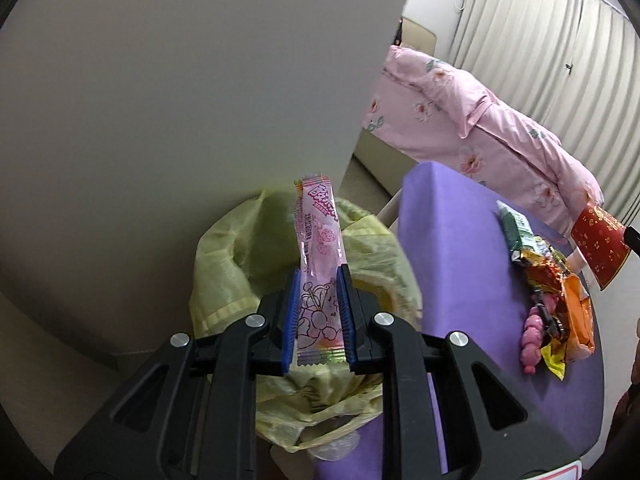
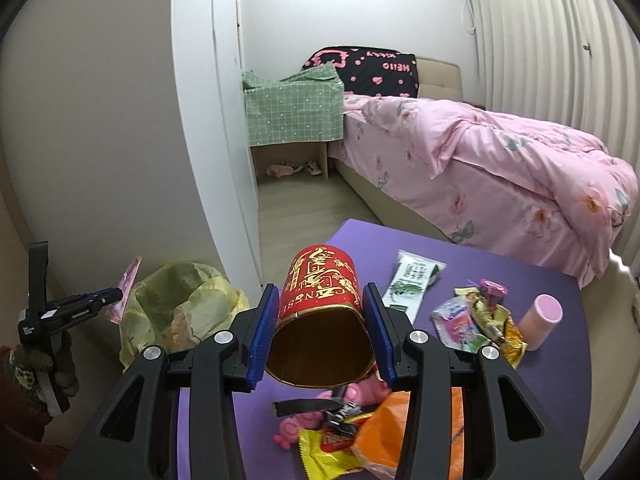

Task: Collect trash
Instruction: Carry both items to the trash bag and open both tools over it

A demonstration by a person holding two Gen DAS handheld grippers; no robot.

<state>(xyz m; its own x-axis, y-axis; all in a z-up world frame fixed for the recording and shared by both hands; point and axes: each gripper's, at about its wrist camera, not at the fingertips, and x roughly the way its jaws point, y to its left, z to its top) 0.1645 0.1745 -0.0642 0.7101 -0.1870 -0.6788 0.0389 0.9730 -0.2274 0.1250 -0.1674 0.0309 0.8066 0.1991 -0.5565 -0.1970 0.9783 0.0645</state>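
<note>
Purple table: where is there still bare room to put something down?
The purple table is bare along its far edge toward the bed, and between the red can and the green packet. The near right side is crowded with wrappers and a pink cup.

Soft, even daylight comes through the curtain [image 2: 560, 60]; both views curve strongly, with dark vignetted corners.

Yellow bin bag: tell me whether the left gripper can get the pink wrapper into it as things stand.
Probably yes: the left gripper holds the pink wrapper right above the yellow bin bag, whose mouth gapes open, nothing between.
</note>
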